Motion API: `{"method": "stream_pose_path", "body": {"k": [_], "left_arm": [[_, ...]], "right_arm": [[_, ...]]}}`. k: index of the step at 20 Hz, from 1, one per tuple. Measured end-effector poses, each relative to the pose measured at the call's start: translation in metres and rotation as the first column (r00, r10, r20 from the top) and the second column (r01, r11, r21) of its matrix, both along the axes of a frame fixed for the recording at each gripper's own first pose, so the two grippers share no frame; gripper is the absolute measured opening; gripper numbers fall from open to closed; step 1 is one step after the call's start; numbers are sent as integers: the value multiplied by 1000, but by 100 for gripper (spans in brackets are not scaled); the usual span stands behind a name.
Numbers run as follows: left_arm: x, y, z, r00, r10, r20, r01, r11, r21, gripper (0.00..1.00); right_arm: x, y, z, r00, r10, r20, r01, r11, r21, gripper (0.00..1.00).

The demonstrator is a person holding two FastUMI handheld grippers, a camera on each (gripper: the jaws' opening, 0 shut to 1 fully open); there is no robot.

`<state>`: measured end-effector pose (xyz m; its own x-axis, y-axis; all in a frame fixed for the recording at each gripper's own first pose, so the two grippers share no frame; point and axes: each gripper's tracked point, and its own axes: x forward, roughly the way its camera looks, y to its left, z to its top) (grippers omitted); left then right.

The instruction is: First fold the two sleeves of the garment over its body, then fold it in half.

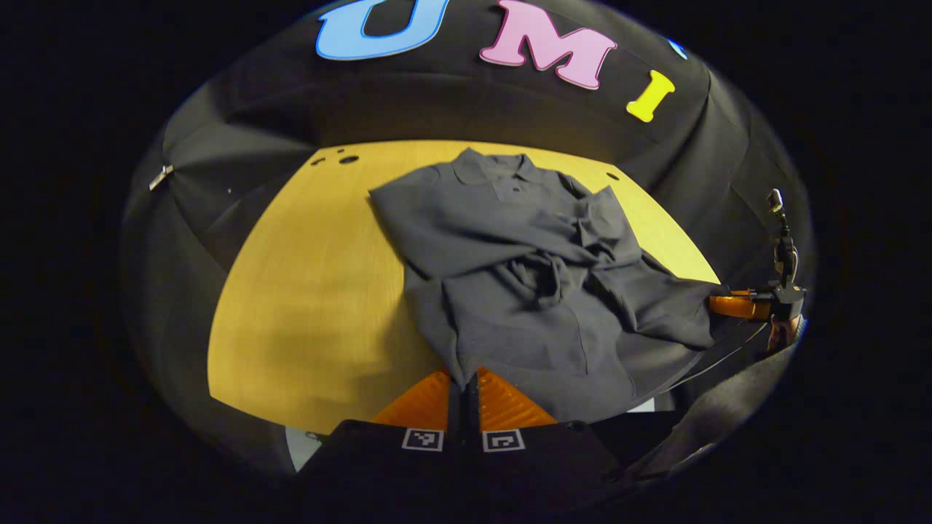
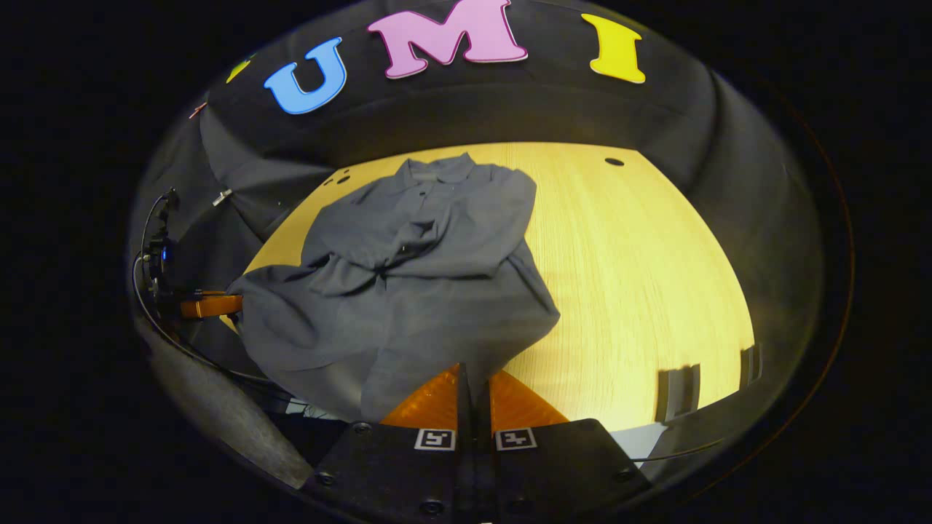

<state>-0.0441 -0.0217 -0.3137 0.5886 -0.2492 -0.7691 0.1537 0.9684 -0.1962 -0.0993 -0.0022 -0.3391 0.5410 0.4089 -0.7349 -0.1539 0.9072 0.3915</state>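
A dark grey polo shirt [image 1: 510, 276] lies on the yellow wooden table [image 1: 313, 291], collar at the far end, both sleeves folded across its body. My left gripper [image 1: 464, 382] is shut on the shirt's near hem at one corner. In the right gripper view the same shirt [image 2: 415, 284] spreads from the collar down to my right gripper [image 2: 473, 378], which is shut on the hem's other corner. The hem is lifted a little off the table between the two grippers. Each view shows the other gripper at the side, the right gripper [image 1: 735, 304] and the left gripper [image 2: 211, 306].
Bare tabletop [image 2: 641, 276] stretches to the right of the shirt in the right gripper view and to the left in the left gripper view. Small dark holes [image 1: 348, 159] mark the far table edge. Black cloth walls surround the table.
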Motion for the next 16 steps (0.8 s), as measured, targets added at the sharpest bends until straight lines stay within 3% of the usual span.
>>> {"method": "stream_pose_path", "body": {"k": [6,16], "left_arm": [[60,12,43,993,35,110,-34,999,-10,5],[164,13,92,958,121,260,-101,991,-87,5]], "right_arm": [[63,-1,39,992,-36,122,33,999,29,5],[174,0,83,952,-97,290,81,994,67,5]]}}
